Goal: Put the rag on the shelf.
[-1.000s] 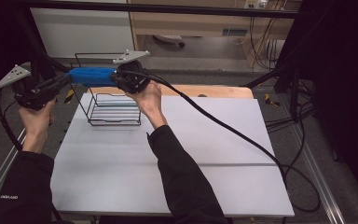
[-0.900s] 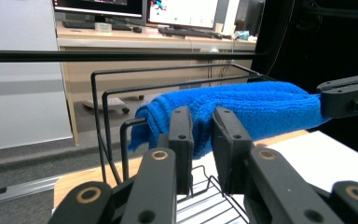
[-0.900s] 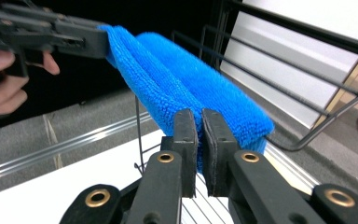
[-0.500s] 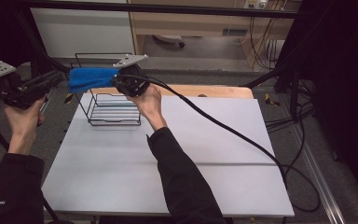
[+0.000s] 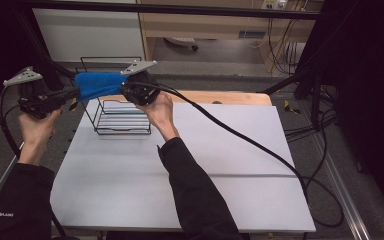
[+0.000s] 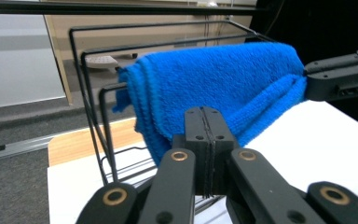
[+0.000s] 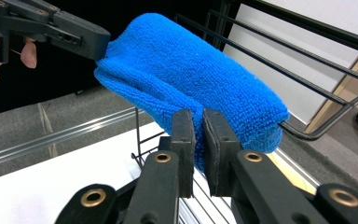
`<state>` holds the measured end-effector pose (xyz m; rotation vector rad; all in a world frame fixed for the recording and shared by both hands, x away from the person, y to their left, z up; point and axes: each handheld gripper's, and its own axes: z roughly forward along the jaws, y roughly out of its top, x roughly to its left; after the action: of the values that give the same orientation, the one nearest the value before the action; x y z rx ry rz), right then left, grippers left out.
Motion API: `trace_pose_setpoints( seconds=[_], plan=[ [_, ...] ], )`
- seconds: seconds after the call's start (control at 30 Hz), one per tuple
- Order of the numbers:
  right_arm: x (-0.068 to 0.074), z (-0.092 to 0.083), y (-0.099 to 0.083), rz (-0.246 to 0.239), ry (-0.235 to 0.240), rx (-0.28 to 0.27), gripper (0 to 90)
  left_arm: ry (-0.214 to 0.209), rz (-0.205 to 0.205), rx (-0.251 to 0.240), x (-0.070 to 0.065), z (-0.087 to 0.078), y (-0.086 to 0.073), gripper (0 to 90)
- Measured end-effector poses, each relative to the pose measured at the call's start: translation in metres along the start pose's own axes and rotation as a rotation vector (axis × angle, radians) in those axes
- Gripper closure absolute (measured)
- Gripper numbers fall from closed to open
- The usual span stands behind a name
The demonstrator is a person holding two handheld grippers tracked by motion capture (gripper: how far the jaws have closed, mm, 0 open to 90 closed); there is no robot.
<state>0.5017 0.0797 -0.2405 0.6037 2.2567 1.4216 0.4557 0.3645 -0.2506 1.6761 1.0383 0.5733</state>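
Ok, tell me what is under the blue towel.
The blue towel hangs over the top bars of the black wire rack. Below it are the rack's lower wires and the white table. The bars it drapes over are covered by the cloth.

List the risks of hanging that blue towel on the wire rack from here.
1. The blue towel lies bunched over the wire rack top bars, thick folds to one side; it may slide off once released.
2. The right gripper has a little towel between its jaws; pulling away could drag the cloth along.
3. The left gripper is shut just in front of the towel, so it may not steady it.
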Motion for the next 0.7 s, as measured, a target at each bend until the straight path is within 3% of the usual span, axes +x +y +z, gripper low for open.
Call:
trace_pose_setpoints(
  seconds=[0.33,0.47,0.6,0.7],
  plan=[
    [0.002,0.000,-0.001,0.006,0.003,0.004,79.6,0.028,0.006,0.061,0.001,0.015,-0.011,89.4],
    [0.002,-0.001,0.000,0.019,0.004,0.002,71.7,0.036,0.008,0.074,0.001,0.020,-0.014,89.3],
    [0.003,-0.004,0.003,0.039,0.014,-0.033,61.7,0.039,0.002,0.085,0.002,0.024,-0.016,89.4],
    [0.003,-0.004,0.003,0.058,0.018,-0.043,61.0,0.042,0.001,0.088,0.003,0.026,-0.017,89.3]
  ],
)
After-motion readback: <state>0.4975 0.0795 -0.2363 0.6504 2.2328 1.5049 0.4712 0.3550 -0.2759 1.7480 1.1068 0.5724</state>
